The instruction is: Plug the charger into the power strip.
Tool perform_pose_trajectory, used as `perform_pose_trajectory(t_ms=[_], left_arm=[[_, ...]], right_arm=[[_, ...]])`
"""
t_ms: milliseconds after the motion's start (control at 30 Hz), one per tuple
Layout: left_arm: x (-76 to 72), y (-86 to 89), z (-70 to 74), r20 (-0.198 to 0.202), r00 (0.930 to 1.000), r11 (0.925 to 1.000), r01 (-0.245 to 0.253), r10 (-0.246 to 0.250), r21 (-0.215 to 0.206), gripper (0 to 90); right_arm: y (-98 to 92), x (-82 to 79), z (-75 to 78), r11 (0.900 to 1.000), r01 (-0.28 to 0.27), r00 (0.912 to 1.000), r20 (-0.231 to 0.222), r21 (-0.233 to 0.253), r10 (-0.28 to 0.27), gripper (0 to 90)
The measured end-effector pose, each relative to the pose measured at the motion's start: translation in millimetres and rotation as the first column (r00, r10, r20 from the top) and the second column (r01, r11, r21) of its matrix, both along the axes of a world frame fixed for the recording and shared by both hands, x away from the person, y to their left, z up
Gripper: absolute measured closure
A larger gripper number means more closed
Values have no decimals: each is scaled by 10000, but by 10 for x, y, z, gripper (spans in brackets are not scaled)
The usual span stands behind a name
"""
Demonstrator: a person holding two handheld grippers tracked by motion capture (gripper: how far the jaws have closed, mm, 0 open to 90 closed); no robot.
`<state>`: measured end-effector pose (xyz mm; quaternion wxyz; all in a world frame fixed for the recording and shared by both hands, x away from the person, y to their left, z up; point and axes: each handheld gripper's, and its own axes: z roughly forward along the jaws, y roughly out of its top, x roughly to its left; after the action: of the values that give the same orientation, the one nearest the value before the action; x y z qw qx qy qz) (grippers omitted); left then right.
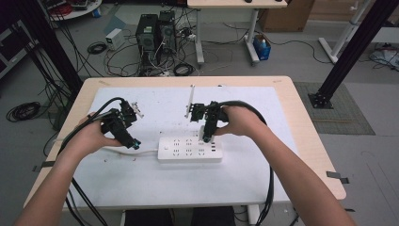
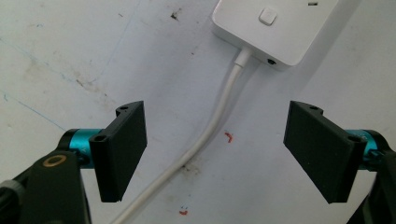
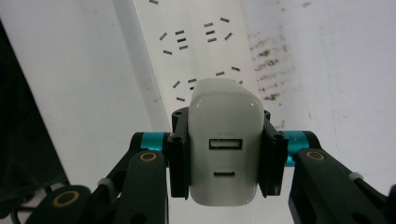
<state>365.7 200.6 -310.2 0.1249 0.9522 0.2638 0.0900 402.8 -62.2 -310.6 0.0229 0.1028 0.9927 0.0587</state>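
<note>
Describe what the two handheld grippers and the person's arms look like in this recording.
Both the left gripper and right gripper are black, with flat rectangular fingers on teal cylindrical mounts, and brass-coloured rings at the linkage joints. Thick black cables trail from each. The person's forearms are bare; no sleeves are visible.

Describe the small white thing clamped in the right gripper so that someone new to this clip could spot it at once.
Start from the white power strip lying in the middle of the table. Over its right end, the right gripper clamps a small white USB charger between its black fingers. Unlike the flat, slotted strip, it is a rounded block with two USB ports on its face.
</note>
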Motion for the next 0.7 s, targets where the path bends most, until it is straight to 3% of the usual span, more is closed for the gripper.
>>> perform_pose_trajectory(t_ms=[167,200,433,633,700], left_arm=[[-89,-13,-5,-11,9998,9997,196,-196,113,215],[-113,-20,-12,55,10000,10000,45,-45,-77,215],[-178,13,-30,101,9999,9998,-112,114,-150,215],[-217,21,-71,35,9998,9998,-216,216,-52,215],[-222,20,-72,-3,9999,9999,-148,148,36,215]], right_arm=[[131,95,-230,9965,-725,9973,69,-411,728,625],[142,116,-256,9954,-865,9962,-57,-409,863,625],[184,183,-361,9883,-1492,9887,-189,-330,1487,625],[209,184,-426,9763,-2091,9779,-130,-564,2087,630],[224,162,-499,9706,-2237,9746,-74,-885,2239,631]])
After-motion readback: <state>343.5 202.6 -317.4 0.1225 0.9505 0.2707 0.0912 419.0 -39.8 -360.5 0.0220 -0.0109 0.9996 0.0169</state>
